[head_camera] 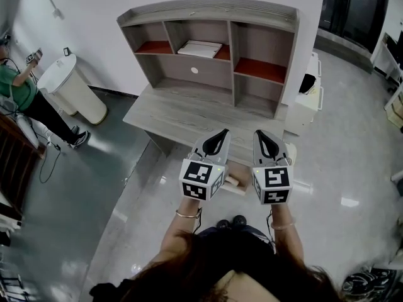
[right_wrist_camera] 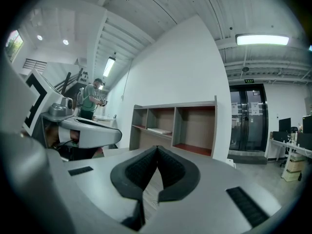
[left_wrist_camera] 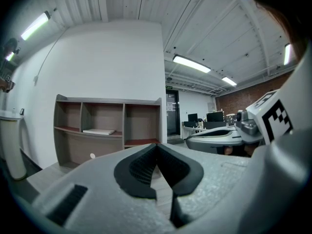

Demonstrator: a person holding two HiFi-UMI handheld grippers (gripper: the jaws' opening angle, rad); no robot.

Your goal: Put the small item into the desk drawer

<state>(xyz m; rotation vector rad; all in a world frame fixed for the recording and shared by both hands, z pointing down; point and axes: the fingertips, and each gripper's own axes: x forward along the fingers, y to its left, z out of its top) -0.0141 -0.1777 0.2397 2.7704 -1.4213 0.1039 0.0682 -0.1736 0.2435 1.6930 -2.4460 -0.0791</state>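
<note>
A grey wooden desk (head_camera: pixel 182 115) with a shelf hutch (head_camera: pixel 211 24) stands against the white wall. My left gripper (head_camera: pixel 223 133) and right gripper (head_camera: pixel 258 133) hover side by side over the desk's front edge. Both are shut with nothing between their jaws. In the left gripper view the black pads (left_wrist_camera: pixel 146 167) meet at the tips, and the pads (right_wrist_camera: pixel 144 169) in the right gripper view do the same. A small pale wooden piece (head_camera: pixel 234 182) shows between the grippers, below the desk edge; I cannot tell what it is. No drawer is visible.
A flat white item (head_camera: pixel 200 48) lies on a hutch shelf. A white bin (head_camera: pixel 72 87) stands left of the desk, with a person in green (head_camera: pixel 16 83) beside it. A white cabinet (head_camera: pixel 306 102) sits at the desk's right. Glossy grey floor (head_camera: pixel 126 187) surrounds the desk.
</note>
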